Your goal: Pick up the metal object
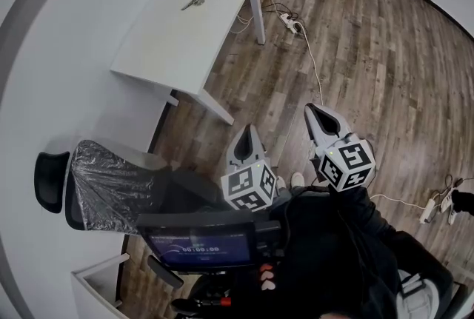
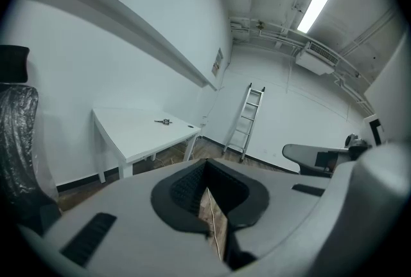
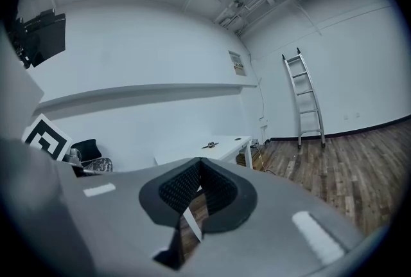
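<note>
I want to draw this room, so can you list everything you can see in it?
table: 1, white, beside the white wall
metal object: 1, silvery, on the table's far part
chair: 1, black with a shiny cover on its back, by the wall near the person
ladder: 1, silver, leaning on the far wall
power strips: 2, white, on the floor, one past the table, one at the right
screen: 1, dark, close under the grippers
floor: 1, brown wood planks
left gripper: 1, grey, jaws together, empty
right gripper: 1, grey, jaws together, empty
</note>
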